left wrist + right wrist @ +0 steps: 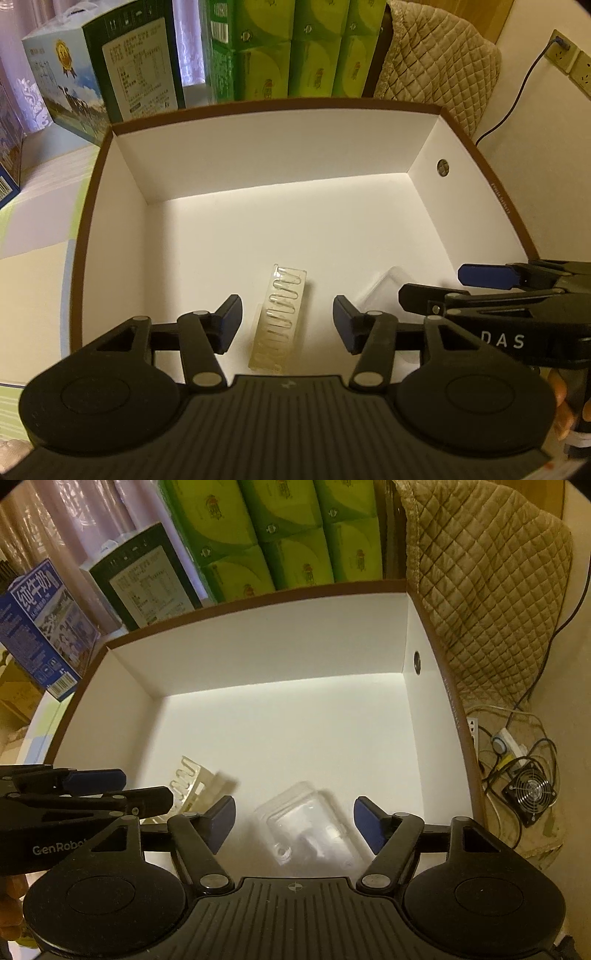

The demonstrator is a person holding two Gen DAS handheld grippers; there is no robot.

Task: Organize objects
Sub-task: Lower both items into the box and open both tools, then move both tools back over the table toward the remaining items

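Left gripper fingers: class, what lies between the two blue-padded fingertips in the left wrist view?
The left gripper, open, frames a long clear plastic ribbed tray lying on the white floor of the brown-rimmed cardboard box; neither pad touches it.

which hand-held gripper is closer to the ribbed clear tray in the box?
Left. The left hand-held gripper is open directly over the ribbed clear tray, fingers either side. The right hand-held gripper is off to its right, open over the clear blister pack.
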